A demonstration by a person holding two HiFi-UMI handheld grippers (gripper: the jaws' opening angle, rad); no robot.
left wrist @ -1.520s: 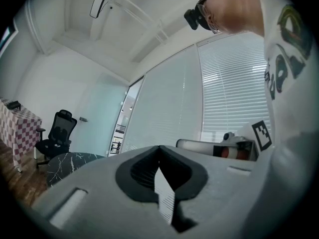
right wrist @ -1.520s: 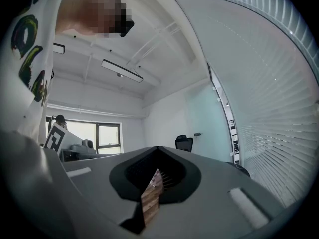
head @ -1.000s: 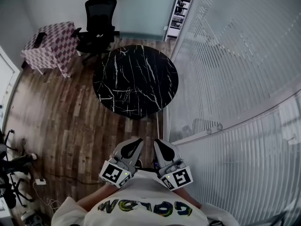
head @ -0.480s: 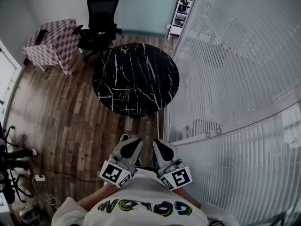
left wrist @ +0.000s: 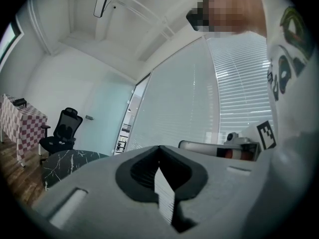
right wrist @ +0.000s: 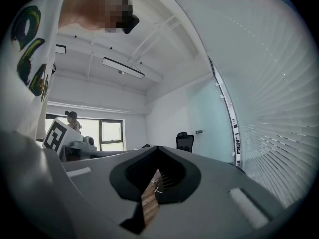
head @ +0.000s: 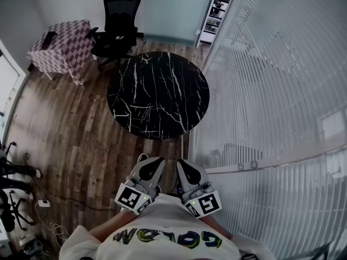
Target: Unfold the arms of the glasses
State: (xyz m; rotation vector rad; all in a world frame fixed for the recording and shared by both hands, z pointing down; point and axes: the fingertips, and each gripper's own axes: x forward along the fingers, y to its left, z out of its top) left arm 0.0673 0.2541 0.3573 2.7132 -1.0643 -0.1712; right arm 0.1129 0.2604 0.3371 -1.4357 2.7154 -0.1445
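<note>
The left tool (head: pixel 153 166) and the right tool (head: pixel 185 168) are held side by side near the person's chest. Each has its jaws pressed together on nothing, probably because the work has not begun. The round black desk (head: pixel 157 93) stands farther ahead, with an office chair (head: pixel 118 23) beyond it. The glasses appear in no view, so I cannot tell where they are.

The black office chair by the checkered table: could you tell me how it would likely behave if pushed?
The black office chair would probably roll, not tip: it seems to stand on a spread star base on the smooth wood floor. Its tall, thin-looking back suggests it is light for its size.
</note>
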